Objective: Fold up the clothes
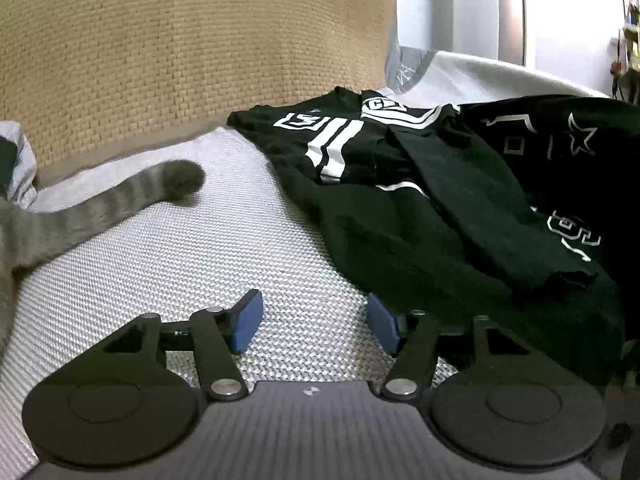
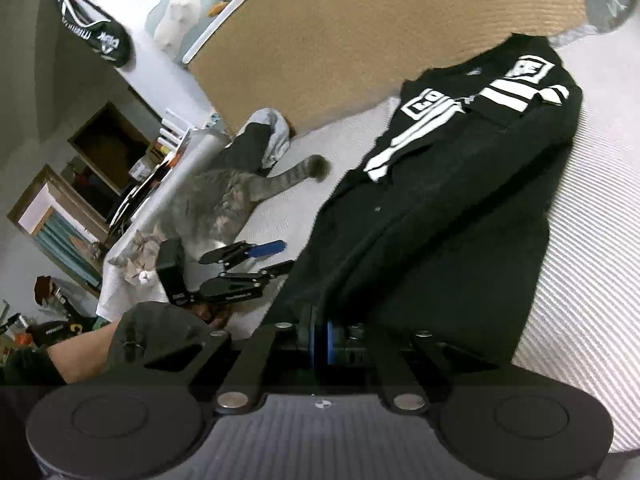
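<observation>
The left tool (image 1: 316, 322) has its two blue pads wide apart, with nothing between them. It sits low over the white bed cover (image 1: 168, 264). Its right pad is just beside the near edge of the black shirt (image 1: 400, 216), at the shirt's left side. I cannot tell if the pad touches the cloth.

The right tool (image 2: 322, 342) has its blue pads pressed together. They sit right at the bottom edge of the black shirt (image 2: 452, 216). The cloth is dark there, so I cannot tell if the pads pinch it. From this tool the shirt runs up and away across the bed. Its white stripes and letters are at the far end, near the brown woven headboard (image 2: 360, 36).

In the right wrist view, the left tool (image 2: 260, 258) is seen at the left side of the shirt, held by a hand (image 2: 212, 314) in a dark sleeve.

More black clothes with white marks (image 1: 560, 152) lie to the right of the shirt.

A grey striped cat (image 2: 208, 208) lies on the bed to the left, near the left tool. Its tail (image 1: 120, 200) points toward the shirt but stays apart from it.
</observation>
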Demonstrator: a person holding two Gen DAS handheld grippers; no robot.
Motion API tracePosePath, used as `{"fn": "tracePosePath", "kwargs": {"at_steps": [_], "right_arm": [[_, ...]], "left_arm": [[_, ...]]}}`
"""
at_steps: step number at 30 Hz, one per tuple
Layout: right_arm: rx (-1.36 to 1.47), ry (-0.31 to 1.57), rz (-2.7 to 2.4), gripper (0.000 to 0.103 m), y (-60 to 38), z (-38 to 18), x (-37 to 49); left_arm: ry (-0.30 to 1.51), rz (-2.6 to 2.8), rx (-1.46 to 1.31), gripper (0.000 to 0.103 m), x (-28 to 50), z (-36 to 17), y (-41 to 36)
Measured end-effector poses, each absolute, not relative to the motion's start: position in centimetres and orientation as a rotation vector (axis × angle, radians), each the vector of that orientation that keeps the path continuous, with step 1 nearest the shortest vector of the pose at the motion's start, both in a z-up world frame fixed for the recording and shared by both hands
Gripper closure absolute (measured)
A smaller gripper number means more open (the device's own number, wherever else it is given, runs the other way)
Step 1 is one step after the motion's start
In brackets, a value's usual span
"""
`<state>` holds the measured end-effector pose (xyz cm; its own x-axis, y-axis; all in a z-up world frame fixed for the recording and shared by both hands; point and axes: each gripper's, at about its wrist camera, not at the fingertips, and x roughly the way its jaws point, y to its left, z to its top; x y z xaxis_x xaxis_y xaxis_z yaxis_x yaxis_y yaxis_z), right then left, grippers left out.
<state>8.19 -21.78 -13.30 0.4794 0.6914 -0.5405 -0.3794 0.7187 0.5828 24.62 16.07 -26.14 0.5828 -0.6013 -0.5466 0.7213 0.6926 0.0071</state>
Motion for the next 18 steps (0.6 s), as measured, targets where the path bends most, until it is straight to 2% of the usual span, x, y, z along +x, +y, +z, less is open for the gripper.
{"fn": "tracePosePath", "kwargs": {"at_steps": [18], "right_arm": [[0.282,0.904,0.771,0.096,-12.4,-12.8,9.6]], "left_arm": [[0.547,-0.783,0.207,0.033,24.8,-26.8,16.0]]}}
